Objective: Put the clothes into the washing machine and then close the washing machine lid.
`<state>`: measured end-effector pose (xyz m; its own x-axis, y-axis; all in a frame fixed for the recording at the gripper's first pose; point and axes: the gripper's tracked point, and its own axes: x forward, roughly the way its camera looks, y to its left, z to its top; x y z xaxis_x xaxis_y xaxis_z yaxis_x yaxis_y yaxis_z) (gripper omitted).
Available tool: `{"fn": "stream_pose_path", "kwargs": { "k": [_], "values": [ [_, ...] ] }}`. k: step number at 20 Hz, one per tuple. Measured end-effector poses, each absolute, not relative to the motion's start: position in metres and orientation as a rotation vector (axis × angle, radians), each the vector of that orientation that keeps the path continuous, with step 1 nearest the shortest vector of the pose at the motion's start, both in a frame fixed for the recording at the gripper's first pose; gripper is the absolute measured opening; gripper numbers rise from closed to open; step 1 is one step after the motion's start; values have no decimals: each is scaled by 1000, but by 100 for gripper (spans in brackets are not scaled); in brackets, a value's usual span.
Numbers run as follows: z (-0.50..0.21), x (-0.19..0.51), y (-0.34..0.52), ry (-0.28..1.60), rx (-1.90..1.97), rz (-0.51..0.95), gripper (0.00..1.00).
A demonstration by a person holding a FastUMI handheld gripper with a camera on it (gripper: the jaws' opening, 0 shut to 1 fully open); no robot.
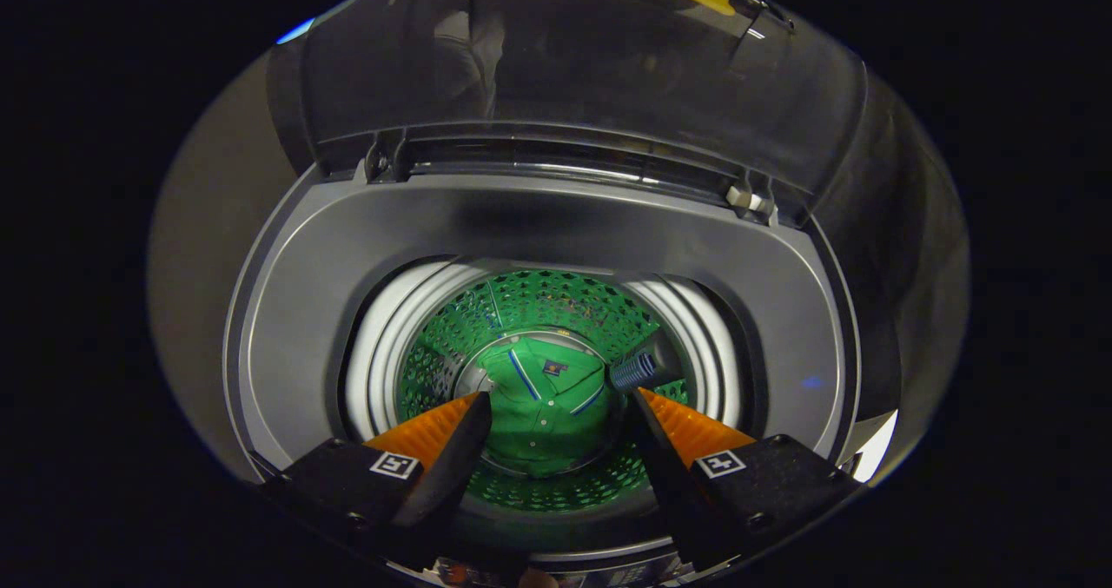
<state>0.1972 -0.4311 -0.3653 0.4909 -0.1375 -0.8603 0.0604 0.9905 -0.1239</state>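
The hand-held gripper (pixel 556 397) is hanging over the washing machine (pixel 287 327) and looking down into it. Its two fingers are spread wide apart and are holding nothing. A green shirt (pixel 543 401) with blue stripes is lying at the bottom of the drum (pixel 539 297), far below the fingers and showing between them. The see-through lid (pixel 573 58) is standing open behind the drum's opening.

Tongs (pixel 560 401) pointing steeply downward, fingers (pixel 434 436) spread wide apart, nothing gripped between them. Tips level with each other, angled slightly inward, both finger bases in view side by side with a clear gap between.
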Motion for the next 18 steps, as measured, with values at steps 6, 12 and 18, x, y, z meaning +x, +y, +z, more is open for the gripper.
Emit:
{"fn": "stream_pose_path", "kwargs": {
  "k": [6, 12, 18],
  "values": [
    [-300, 220, -423, 905, -33, -102, 99],
    [-169, 263, -416, 662, -16, -110, 99],
    [-53, 310, -421, 467, -46, -120, 99]
  ]
}}
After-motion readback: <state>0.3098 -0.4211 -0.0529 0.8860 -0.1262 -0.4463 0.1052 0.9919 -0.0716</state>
